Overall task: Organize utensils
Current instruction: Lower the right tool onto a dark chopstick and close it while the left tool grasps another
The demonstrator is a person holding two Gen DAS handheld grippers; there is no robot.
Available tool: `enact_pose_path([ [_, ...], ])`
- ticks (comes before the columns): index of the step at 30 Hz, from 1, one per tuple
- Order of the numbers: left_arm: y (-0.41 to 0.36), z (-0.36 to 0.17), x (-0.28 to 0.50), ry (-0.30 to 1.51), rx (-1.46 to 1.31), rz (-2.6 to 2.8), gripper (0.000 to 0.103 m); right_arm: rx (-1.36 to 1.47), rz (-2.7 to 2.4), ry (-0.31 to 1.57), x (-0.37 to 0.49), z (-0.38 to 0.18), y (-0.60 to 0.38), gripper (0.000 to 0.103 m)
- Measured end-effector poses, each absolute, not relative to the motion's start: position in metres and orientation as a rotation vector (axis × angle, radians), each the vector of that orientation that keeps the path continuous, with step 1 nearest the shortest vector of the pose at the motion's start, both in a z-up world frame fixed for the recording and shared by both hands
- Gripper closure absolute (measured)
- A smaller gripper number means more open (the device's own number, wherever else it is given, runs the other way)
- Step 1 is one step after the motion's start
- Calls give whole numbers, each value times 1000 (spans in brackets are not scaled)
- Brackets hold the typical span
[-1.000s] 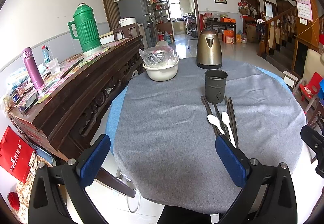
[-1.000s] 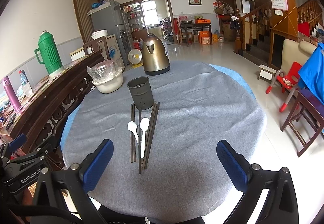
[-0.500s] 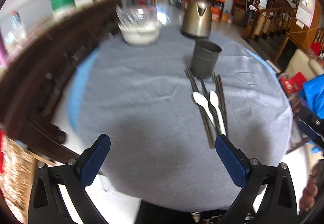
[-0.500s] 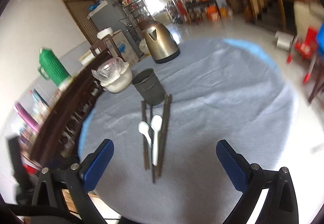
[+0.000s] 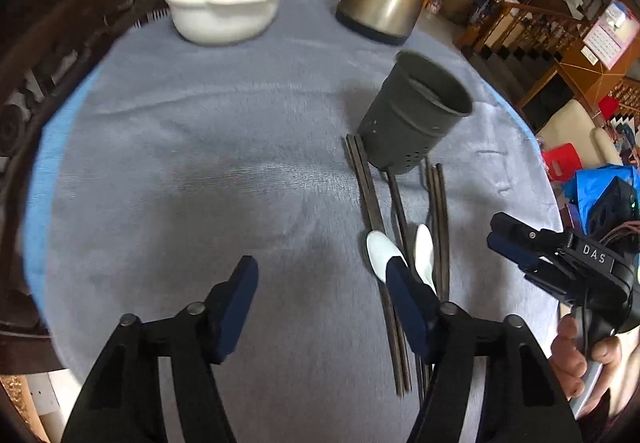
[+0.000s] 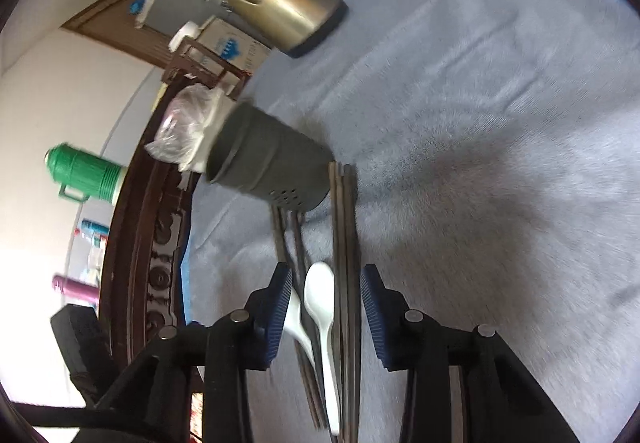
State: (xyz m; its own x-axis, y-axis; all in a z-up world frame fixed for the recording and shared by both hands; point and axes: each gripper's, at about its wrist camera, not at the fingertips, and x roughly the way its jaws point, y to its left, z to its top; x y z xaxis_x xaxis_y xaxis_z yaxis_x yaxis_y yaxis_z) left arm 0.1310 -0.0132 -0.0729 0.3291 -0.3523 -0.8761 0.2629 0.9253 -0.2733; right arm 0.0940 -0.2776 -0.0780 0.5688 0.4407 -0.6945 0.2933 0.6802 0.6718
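Right claw (image 6: 324,307) closing, straddling white spoon (image 6: 320,295) and chopsticks (image 6: 346,243), nothing pinched yet. Left claw (image 5: 320,283) closing over bare tabletop (image 5: 200,163), empty. Utensils lie in row before holder cup (image 5: 412,123), likely staged for loading.
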Motion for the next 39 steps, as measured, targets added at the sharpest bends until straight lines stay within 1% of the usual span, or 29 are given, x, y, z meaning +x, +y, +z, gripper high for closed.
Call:
enact_pose_path([
  [2, -19, -84, 145, 1206, -101, -414, 40, 867, 83, 1012, 103, -88, -279, 64],
  [6, -34, -96, 163, 1241, -119, -432, 41, 895, 78, 1044, 117, -103, -281, 64],
  [8, -40, -99, 170, 1246, -123, -439, 41, 893, 75, 1066, 124, -109, -280, 66],
  [12, -50, -110, 185, 1270, -113, -433, 43, 908, 75, 1086, 132, -117, -283, 73],
  [14, -53, -114, 191, 1286, -113, -425, 46, 905, 81, 1083, 137, -117, -282, 74],
  [18, -59, -110, 195, 1270, -104, -425, 47, 873, 93, 1087, 142, -115, -277, 77],
  [20, -62, -108, 194, 1261, -86, -424, 47, 859, 93, 1087, 145, -114, -275, 81],
  [21, -64, -107, 193, 1253, -62, -420, 48, 846, 84, 1087, 146, -114, -274, 86],
  [23, -73, -107, 195, 1243, -26, -411, 51, 840, 83, 1085, 144, -115, -276, 87],
  [25, -79, -108, 193, 1231, 0, -405, 50, 820, 78, 1085, 144, -114, -276, 89],
  [34, -77, -104, 183, 1238, 30, -376, 50, 771, 15, 1062, 129, -106, -285, 89],
  [35, -73, -105, 181, 1247, 45, -359, 54, 774, 8, 1059, 127, -106, -287, 89],
  [39, -69, -100, 175, 1255, 72, -358, 55, 758, -33, 1059, 117, -102, -293, 88],
])
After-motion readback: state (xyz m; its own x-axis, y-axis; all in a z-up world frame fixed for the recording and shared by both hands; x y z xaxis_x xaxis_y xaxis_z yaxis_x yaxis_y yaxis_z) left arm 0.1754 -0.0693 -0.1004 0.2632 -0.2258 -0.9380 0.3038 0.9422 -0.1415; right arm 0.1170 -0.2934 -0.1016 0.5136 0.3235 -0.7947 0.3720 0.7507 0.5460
